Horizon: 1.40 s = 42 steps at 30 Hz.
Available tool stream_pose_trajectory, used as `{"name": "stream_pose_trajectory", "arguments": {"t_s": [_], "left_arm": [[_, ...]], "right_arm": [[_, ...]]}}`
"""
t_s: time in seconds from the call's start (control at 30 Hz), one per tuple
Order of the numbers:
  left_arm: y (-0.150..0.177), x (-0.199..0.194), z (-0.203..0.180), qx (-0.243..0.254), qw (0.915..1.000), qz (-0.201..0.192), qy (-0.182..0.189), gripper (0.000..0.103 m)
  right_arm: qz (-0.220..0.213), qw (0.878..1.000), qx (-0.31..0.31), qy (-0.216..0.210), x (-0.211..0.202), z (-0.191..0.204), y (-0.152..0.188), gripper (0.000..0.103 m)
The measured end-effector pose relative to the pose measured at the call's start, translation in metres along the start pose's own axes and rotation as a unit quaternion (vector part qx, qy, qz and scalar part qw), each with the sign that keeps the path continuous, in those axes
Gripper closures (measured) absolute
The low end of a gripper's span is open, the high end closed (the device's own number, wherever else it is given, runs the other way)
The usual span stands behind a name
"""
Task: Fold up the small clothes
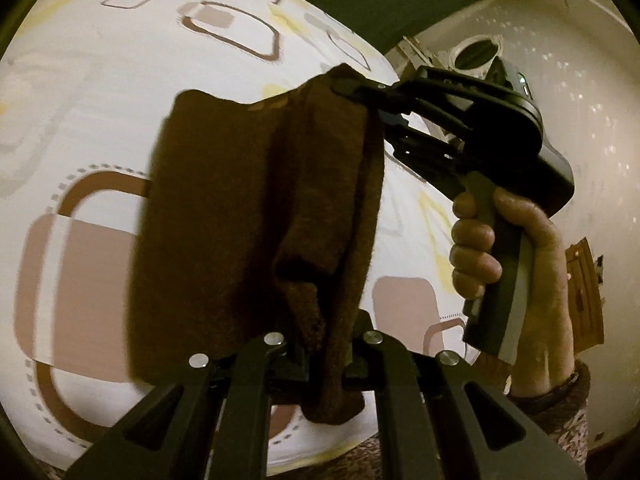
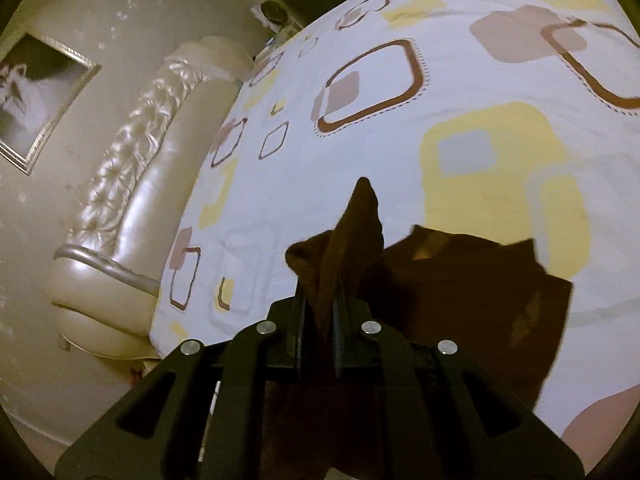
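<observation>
A small dark brown cloth (image 1: 240, 220) hangs in the air above the patterned bed sheet (image 1: 100, 80), held at two corners. My left gripper (image 1: 326, 364) is shut on its near corner at the bottom of the left wrist view. My right gripper (image 1: 352, 90), held by a hand, is shut on the far top corner. In the right wrist view my right gripper (image 2: 322, 316) pinches a peak of the brown cloth (image 2: 460, 292), which drapes down to the right over the sheet (image 2: 360, 160).
A cream tufted headboard (image 2: 132, 184) runs along the left side of the bed. A framed picture (image 2: 36, 92) hangs on the wall behind it. A wooden object (image 1: 586, 300) is at the right edge of the left wrist view.
</observation>
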<state>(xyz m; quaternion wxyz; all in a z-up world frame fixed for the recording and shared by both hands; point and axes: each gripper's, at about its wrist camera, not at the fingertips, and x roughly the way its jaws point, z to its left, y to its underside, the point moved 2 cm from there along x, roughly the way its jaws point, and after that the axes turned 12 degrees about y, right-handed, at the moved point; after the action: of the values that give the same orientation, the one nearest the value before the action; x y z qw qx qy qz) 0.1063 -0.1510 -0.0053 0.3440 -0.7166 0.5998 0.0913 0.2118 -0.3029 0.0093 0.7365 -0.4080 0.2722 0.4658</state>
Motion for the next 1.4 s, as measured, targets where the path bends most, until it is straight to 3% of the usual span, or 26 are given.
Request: {"name": "stream_pose_trajectory", "arguments": {"t_s": [0.27, 0.6, 0.93, 1.4], "left_arm": [[0.008, 0.048, -0.014, 0.018, 0.9992, 0.028, -0.021, 0.095], [0.021, 0.081, -0.014, 0.030, 0.9954, 0.041, -0.081, 0.095], [0.034, 0.095, -0.022, 0.048, 0.9901, 0.036, -0.127, 0.094], [0.042, 0.098, -0.024, 0.057, 0.9870, 0.035, -0.146, 0.094]], "right_arm": [[-0.005, 0.998, 0.052, -0.026, -0.009, -0.076, 0.007, 0.093], [0.005, 0.993, 0.108, -0.047, 0.007, -0.140, 0.019, 0.093], [0.012, 0.990, 0.134, -0.053, 0.019, -0.166, 0.029, 0.093], [0.017, 0.986, 0.154, -0.060, 0.028, -0.184, 0.037, 0.093]]}}
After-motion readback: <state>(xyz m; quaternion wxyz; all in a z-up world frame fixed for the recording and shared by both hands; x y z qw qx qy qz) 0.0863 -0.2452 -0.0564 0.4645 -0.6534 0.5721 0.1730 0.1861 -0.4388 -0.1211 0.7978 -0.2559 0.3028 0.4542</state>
